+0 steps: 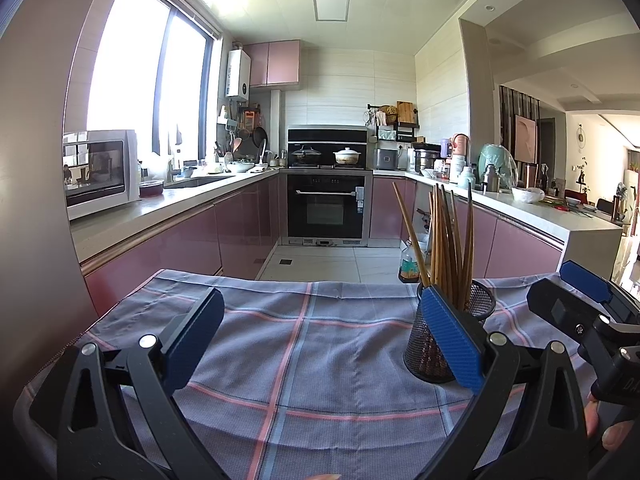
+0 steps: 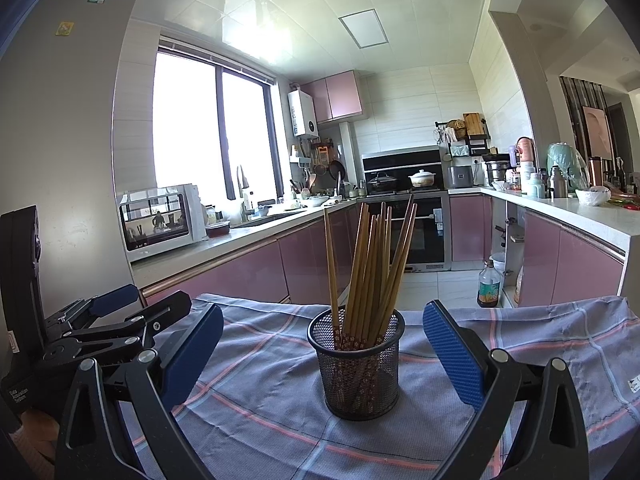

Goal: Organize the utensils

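- Right wrist view: the right gripper (image 2: 322, 344) has its blue pads spread wide with nothing between them touching; the black mesh cup (image 2: 357, 364) stands upright at frame centre, apart from both pads.
- Wooden chopsticks (image 2: 370, 264) stand bundled in that cup, fanning upward.
- Left wrist view: the left gripper (image 1: 320, 338) is also wide open and grips nothing; the cup (image 1: 436, 340) sits at centre right, partly behind its right pad.
- Both hover over a plaid cloth (image 2: 260, 408).

Brown wooden chopsticks (image 2: 370, 264) are stood upright, fanned out, in a black mesh holder (image 2: 360, 364) on the table.
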Available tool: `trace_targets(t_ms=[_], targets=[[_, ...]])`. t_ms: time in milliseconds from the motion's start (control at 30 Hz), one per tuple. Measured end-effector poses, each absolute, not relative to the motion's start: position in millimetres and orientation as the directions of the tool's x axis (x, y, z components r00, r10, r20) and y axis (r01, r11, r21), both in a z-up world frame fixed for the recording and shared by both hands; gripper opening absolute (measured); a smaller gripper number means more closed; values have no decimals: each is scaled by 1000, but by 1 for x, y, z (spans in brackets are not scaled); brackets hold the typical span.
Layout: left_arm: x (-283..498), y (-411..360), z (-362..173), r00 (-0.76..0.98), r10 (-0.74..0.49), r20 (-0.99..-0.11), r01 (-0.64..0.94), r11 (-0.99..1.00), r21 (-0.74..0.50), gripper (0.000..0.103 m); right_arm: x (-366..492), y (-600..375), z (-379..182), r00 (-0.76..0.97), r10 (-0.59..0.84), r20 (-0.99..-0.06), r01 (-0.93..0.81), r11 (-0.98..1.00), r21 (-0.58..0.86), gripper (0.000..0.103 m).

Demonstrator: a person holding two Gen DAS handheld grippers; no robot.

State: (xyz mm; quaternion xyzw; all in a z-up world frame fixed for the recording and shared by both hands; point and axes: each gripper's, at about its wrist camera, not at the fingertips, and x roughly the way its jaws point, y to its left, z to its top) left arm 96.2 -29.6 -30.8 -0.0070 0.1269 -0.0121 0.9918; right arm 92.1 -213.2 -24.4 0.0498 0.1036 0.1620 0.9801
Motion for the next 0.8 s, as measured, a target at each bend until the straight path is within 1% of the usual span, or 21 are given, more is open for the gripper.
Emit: trace_targets(t_ms=[500, 600, 667, 700, 800], targets=[[97, -28, -39, 963, -8, -268, 6, 1000, -9, 97, 94, -209, -29, 923, 327, -201, -303, 942, 142, 97], [100, -26, -41, 956, -15, -294, 9, 1000, -21, 97, 95, -212, -29, 923, 322, -211, -298, 945, 138, 97], [106, -23, -43, 947, -17, -320, 10, 1000, -23, 97, 98, -219, -33, 921, 301, -246, -276, 952, 131, 97], [109, -21, -46, 940, -23, -341, 15, 1000, -27, 97, 101, -224, -36, 923, 264, -279, -241, 964, 112, 97], [121, -11, -57, 912, -12, -410, 0, 1000, -30, 97, 119, -250, -52, 902, 124, -413, -111, 992, 57, 97]])
